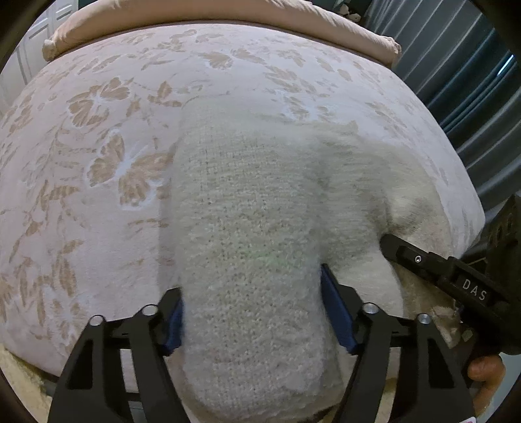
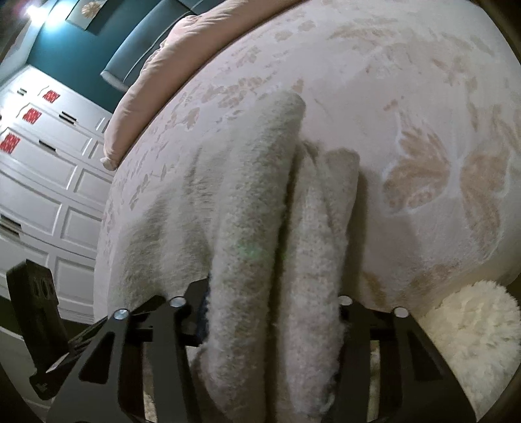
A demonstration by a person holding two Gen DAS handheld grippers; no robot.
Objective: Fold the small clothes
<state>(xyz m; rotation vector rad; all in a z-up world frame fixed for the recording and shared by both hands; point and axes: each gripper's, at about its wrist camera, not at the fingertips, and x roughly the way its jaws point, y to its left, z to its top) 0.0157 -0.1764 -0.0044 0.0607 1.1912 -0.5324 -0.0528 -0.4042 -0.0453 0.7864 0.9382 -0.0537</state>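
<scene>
A fluffy cream knitted garment (image 1: 254,195) lies on the bed, bunched into thick folds. In the left wrist view my left gripper (image 1: 252,312) is closed around a thick fold of it, blue pads pressed against both sides. My right gripper's black finger (image 1: 423,263) reaches into the garment from the right. In the right wrist view my right gripper (image 2: 273,312) is closed on two rolled folds of the same garment (image 2: 254,208), which hide its fingertips. The left gripper's black body (image 2: 35,312) shows at the lower left.
The bed cover (image 1: 97,162) is pale pink with a tan floral pattern. A peach duvet (image 1: 228,13) lies along the far edge. Teal curtains (image 1: 472,97) hang at the right. White drawers (image 2: 42,162) stand beside the bed. A white fluffy rug (image 2: 472,332) lies below the bed edge.
</scene>
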